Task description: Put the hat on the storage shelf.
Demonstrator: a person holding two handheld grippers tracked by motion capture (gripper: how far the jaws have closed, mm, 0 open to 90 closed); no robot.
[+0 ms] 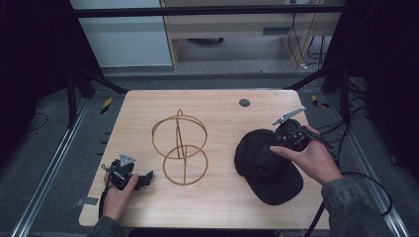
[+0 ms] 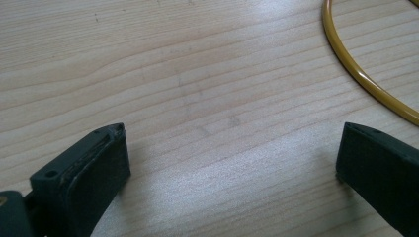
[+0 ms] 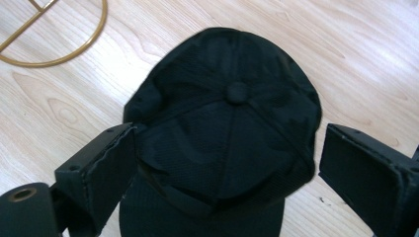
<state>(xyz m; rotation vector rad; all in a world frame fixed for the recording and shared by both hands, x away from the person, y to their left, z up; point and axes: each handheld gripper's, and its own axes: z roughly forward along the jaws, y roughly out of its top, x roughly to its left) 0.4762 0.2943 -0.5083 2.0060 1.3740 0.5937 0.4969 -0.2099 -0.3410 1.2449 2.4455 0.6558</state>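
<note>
A pale wooden table [image 1: 217,197] carries a gold wire stand of linked hoops [image 1: 179,147] at its middle and a black fabric baseball cap [image 1: 267,165] lying to the right of the stand, well apart from it. The right gripper [image 3: 225,163] hangs above the cap's crown with its jaws spread wide, one on either side, not pressing on it. The left gripper [image 2: 232,158] sits low over bare wood near the stand's bottom hoop, jaws wide apart and holding nothing.
</note>
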